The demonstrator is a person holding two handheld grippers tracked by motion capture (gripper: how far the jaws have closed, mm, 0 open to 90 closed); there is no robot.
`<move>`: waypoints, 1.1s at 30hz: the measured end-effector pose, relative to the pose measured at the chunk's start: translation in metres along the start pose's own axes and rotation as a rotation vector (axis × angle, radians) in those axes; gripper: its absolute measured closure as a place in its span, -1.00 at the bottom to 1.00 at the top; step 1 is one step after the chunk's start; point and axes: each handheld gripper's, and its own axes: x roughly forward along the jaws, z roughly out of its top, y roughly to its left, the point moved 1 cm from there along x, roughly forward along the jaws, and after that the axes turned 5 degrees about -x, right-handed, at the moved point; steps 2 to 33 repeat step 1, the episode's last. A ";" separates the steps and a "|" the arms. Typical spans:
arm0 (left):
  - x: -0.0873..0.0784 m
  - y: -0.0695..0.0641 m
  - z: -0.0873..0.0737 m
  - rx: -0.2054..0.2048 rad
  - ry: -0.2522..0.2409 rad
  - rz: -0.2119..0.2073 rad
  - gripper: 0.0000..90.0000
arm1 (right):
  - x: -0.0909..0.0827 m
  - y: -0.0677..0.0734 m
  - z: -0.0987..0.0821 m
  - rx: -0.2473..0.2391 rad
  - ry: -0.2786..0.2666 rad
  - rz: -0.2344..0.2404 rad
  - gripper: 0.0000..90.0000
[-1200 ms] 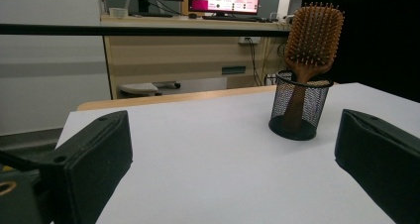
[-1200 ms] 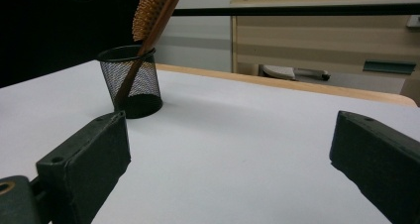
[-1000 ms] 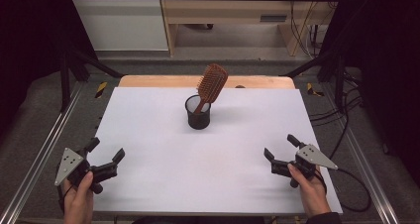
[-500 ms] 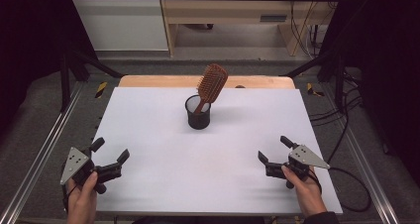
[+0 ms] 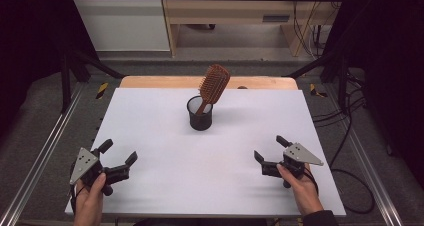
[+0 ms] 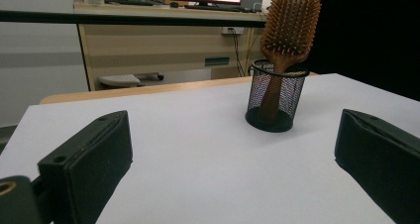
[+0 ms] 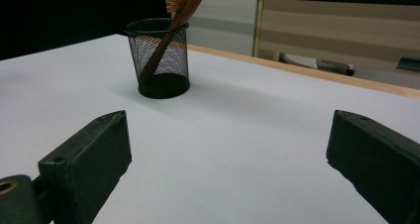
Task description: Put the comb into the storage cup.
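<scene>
A wooden paddle hairbrush (image 5: 213, 84) stands handle-down in a black mesh cup (image 5: 200, 114) near the middle of the white table (image 5: 165, 186), leaning to the right. The brush (image 6: 289, 23) and the cup (image 6: 275, 102) lie ahead of the left gripper's jaws. The right gripper view has the cup (image 7: 161, 58) at upper left with the brush handle (image 7: 171, 30) slanting out of it. My left gripper (image 5: 119, 155) is open near the front left corner, holding nothing. My right gripper (image 5: 270, 149) is open at the front right, also holding nothing. Both are far from the cup.
A wooden strip (image 5: 150, 81) runs along the table's far edge. Beyond it stand a wooden desk (image 5: 240, 8) and a white cabinet (image 5: 120, 26). Metal rails (image 5: 45, 151) flank the table. Cables (image 5: 350, 136) lie on the floor at right.
Both grippers have drifted toward the table's middle and slightly nearer the front edge. The brush and cup have not moved.
</scene>
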 end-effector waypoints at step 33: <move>0.000 0.000 0.000 0.000 0.000 0.000 -0.96 | 0.000 0.000 0.000 0.000 0.006 -0.001 -0.92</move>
